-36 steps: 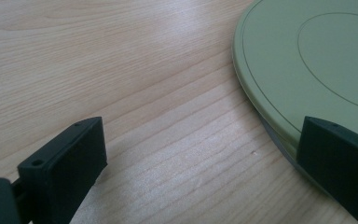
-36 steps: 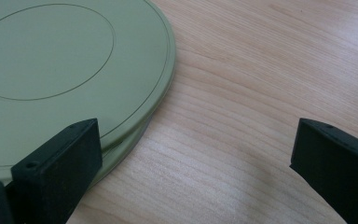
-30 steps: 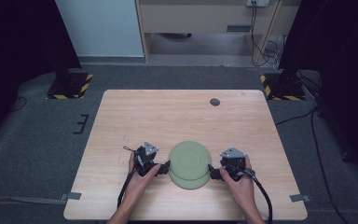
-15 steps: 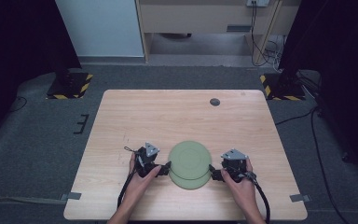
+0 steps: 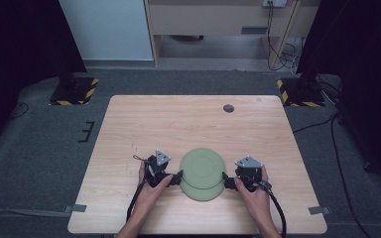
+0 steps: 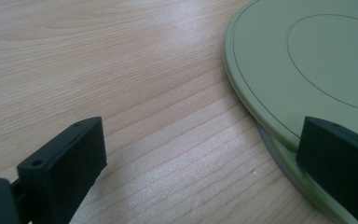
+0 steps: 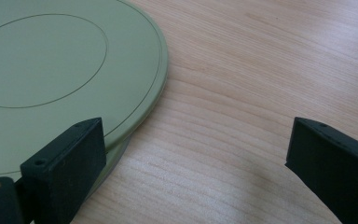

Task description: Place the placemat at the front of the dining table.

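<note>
1. Green, matte and smooth, two round plates sit stacked near the front edge of the wooden table point(image 5: 144, 124); the upper plate point(image 5: 203, 167) lies shifted back off the lower plate point(image 5: 203, 192), so a crescent of the lower one shows in front.
2. Each plate is shallow and thin-rimmed, with a fine inscribed ring on its face; the tabletop is pale, straight-grained wood with a dull sheen.
3. The left gripper point(image 5: 177, 177) is spread wide at the stack's left edge, one black jaw over the rim, the other above bare wood.
4. The right gripper point(image 5: 227, 179) is likewise spread at the right edge, pinching nothing.
5. Risk: the offset stack may mean one side catches both rims and the other only the upper one, so the lift tilts.
6. Risk: slick, thin rims could slip from flat pads, and the plate would drop or skid.
</note>
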A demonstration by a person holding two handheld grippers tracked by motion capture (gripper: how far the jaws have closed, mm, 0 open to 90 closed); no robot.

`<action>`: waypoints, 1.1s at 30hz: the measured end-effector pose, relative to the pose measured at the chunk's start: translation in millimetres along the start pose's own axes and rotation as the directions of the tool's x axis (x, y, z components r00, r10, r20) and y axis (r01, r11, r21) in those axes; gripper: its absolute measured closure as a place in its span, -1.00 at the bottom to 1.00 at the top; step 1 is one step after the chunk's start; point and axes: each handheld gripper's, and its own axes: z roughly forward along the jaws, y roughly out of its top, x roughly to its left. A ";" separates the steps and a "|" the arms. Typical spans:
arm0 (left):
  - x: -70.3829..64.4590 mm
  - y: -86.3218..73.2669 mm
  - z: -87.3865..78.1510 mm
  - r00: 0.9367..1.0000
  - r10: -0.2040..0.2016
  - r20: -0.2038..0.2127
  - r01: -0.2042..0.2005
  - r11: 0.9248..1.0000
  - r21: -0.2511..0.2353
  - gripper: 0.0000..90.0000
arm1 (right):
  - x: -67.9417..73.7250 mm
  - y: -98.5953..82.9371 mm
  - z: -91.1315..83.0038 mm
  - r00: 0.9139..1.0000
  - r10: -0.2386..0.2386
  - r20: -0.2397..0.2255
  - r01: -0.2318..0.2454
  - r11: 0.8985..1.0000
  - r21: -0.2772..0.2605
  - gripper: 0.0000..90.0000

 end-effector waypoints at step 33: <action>-2.4 3.4 2.0 1.000 0.013 -0.011 -0.013 1.000 0.013 -1.00 | -4.7 0.4 5.0 0.998 0.052 -0.041 -0.051 0.999 0.016 -0.94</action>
